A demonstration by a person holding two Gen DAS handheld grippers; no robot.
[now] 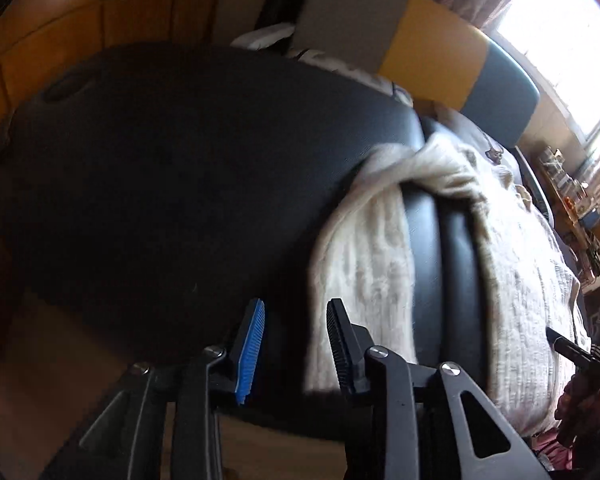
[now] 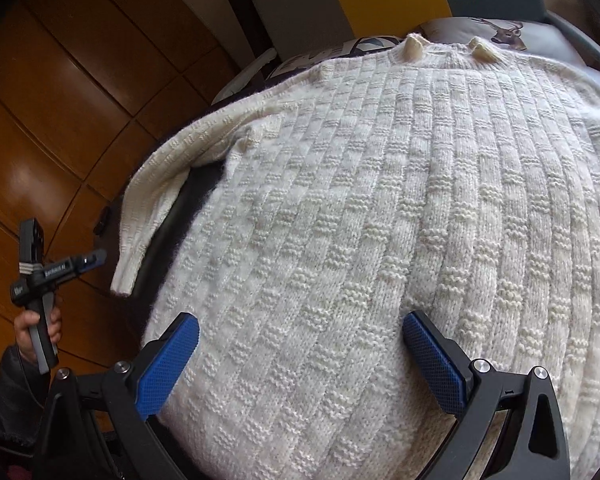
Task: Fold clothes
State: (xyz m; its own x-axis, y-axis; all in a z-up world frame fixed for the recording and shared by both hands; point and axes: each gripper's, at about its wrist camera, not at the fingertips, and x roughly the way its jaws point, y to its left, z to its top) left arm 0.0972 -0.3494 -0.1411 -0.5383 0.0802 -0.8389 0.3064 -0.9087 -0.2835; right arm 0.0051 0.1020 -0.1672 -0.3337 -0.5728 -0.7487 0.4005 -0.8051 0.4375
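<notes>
— What am I looking at on my feed?

— A cream knitted sweater [image 2: 380, 208], chunky basket-weave ribbing, spread flat with its neckline at the far end.

— And the sleeve [image 2: 160, 184] on my left?

— It runs out from the shoulder and down along the body, with a dark gap between them, cuff nearest me.

— From my other camera?

— The picture is blurred; that sleeve [image 1: 360, 248] drapes over a black padded edge, bunched at its top.

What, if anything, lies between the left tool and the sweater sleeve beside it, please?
Nothing visible does. The left tool is open with nothing between its jaws, and only bare black cushion shows before the cream sleeve just to its right. The image is motion-blurred.
</notes>
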